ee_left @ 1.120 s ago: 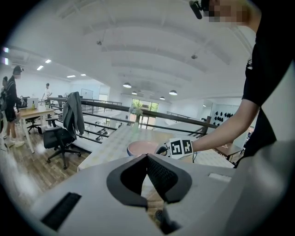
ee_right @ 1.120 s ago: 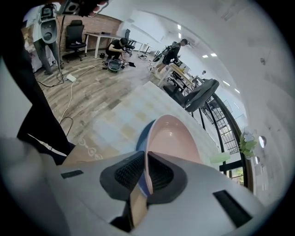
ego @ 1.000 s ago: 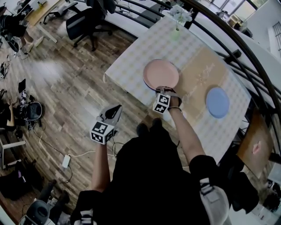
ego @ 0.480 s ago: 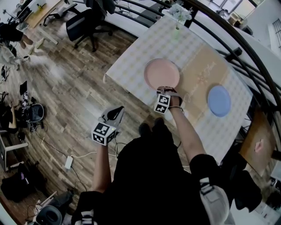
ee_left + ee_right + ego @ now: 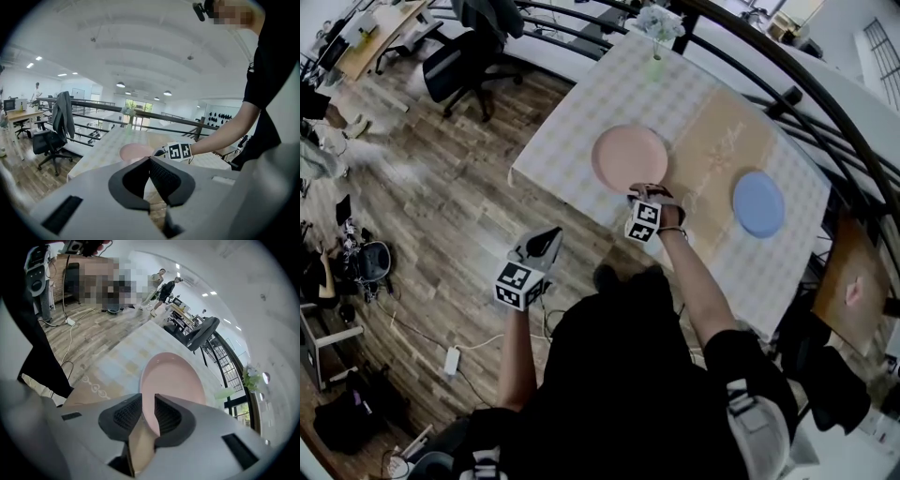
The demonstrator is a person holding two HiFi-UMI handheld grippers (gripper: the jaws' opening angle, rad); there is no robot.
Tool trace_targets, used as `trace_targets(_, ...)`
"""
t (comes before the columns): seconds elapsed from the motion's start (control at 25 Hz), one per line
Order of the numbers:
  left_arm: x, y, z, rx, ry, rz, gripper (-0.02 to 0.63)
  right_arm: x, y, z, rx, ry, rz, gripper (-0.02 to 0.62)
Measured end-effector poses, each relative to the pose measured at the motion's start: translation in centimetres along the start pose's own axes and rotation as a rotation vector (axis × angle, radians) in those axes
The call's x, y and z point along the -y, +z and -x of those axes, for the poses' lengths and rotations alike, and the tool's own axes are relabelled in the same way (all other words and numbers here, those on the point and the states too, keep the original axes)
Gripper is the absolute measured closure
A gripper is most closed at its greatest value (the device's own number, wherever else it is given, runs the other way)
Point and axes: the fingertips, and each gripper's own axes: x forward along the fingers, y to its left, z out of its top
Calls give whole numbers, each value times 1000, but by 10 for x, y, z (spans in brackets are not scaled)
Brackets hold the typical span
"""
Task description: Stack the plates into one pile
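A pink plate (image 5: 629, 157) lies near the left end of the checked table (image 5: 581, 98). A smaller blue plate (image 5: 758, 203) lies apart from it toward the right end. My right gripper (image 5: 640, 193) is at the pink plate's near rim. In the right gripper view the rim of the pink plate (image 5: 173, 378) runs between the two pads, and the right gripper (image 5: 148, 401) is shut on it. My left gripper (image 5: 546, 238) hangs over the wooden floor, off the table's near edge. It (image 5: 150, 161) is shut and holds nothing. The pink plate (image 5: 133, 151) shows beyond it.
A tan runner (image 5: 722, 155) crosses the table between the plates. A vase of flowers (image 5: 656, 37) stands at the far edge, with a black railing (image 5: 787, 70) behind. An office chair (image 5: 455, 56) stands on the floor to the left, and cables (image 5: 450, 352) lie near my feet.
The head view has shifted slightly. The right gripper stays on the pink plate's near rim, and the left gripper hangs in about the same place.
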Motion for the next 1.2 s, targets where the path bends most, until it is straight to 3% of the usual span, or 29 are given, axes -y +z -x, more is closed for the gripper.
trace_targets(0.2, 12, 9, -21, -3, -51, -30, 604, 10, -29, 16, -15, -29, -62, 529)
trace_targets(0.64, 58, 28, -73, -36, -191, -87, 604, 22, -138, 64, -113, -110, -263, 549)
trace_targets(1.2, 160, 59, -157, -44, -327, -146, 604, 2, -309, 141, -245, -149, -437, 549)
